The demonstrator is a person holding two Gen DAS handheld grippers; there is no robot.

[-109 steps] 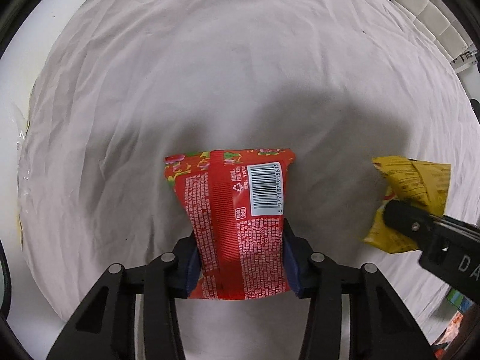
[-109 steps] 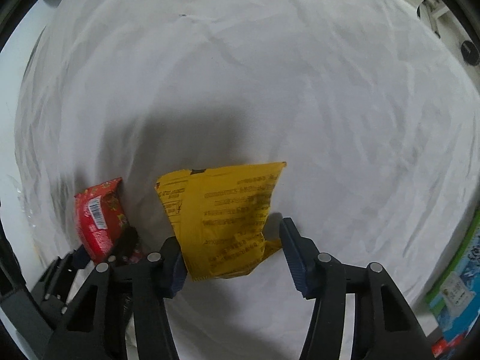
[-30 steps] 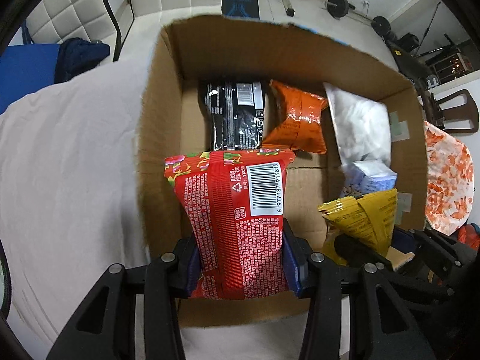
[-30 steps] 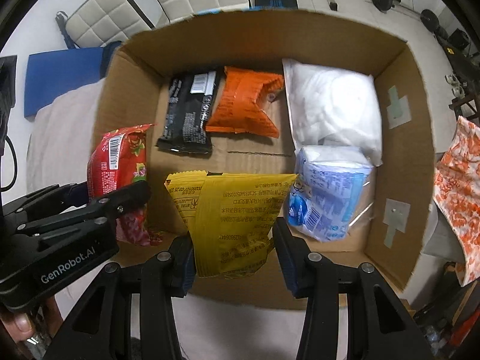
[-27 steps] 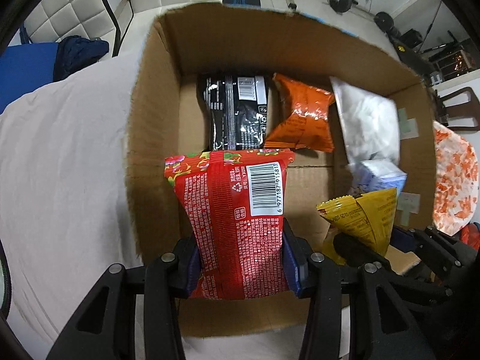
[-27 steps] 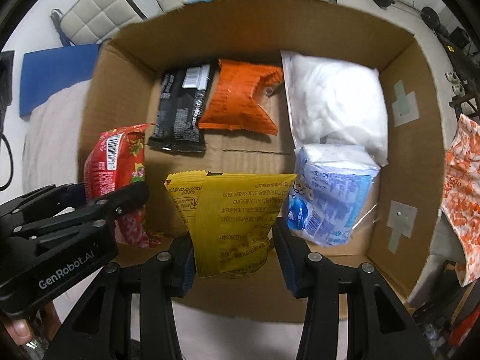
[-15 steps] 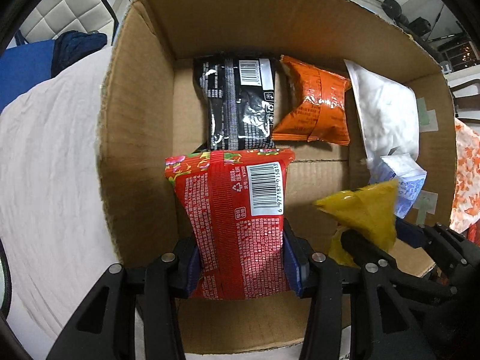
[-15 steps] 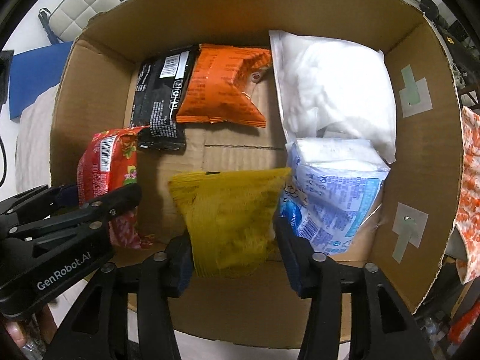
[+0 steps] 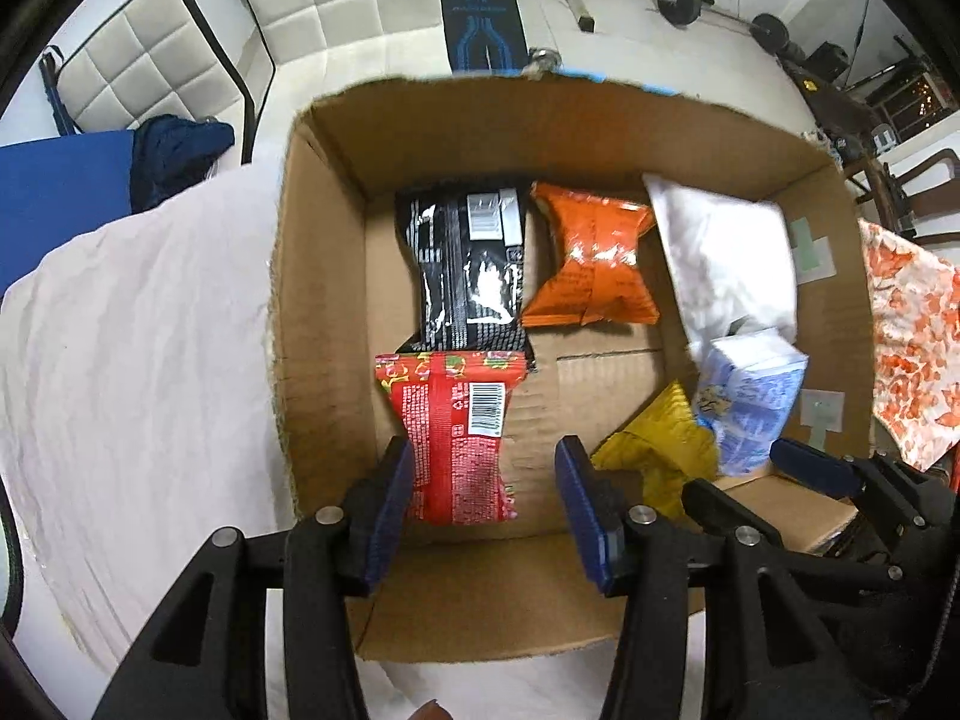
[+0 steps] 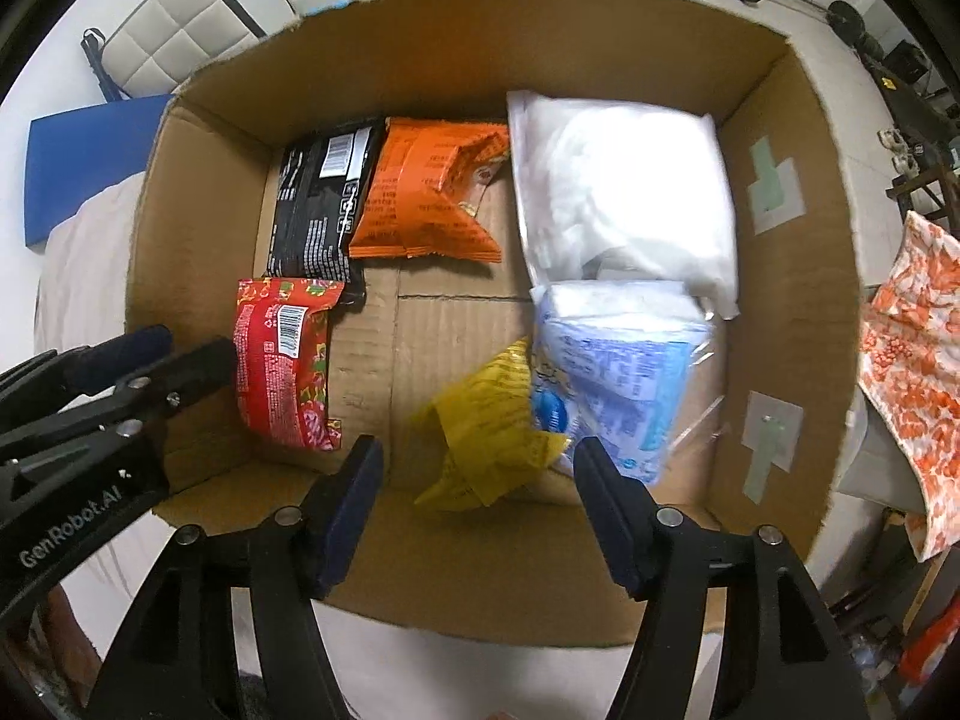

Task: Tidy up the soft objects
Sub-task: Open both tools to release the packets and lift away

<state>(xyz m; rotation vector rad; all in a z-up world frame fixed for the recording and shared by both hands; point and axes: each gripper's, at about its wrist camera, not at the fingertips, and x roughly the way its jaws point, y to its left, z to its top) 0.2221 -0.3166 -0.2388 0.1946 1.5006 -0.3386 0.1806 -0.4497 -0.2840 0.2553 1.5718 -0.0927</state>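
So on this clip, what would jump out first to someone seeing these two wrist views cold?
The open brown cardboard box fills both views, already holding a black foil packet, an orange snack bag and a white plastic pouch along its far wall. Nearer, a red snack packet lies below the opening left gripper, and a crumpled yellow packet leans on a blue-printed tissue pack below the opening right gripper.

Inside cardboard box [image 10: 198,138]: barcode snack packet [image 10: 279,360] near-left, touching dark packet [image 10: 315,210] behind it; crumpled packet [image 10: 486,420] near-centre, against tissue pack [image 10: 618,372] on right; pillow-like bag [image 10: 624,192] behind that.
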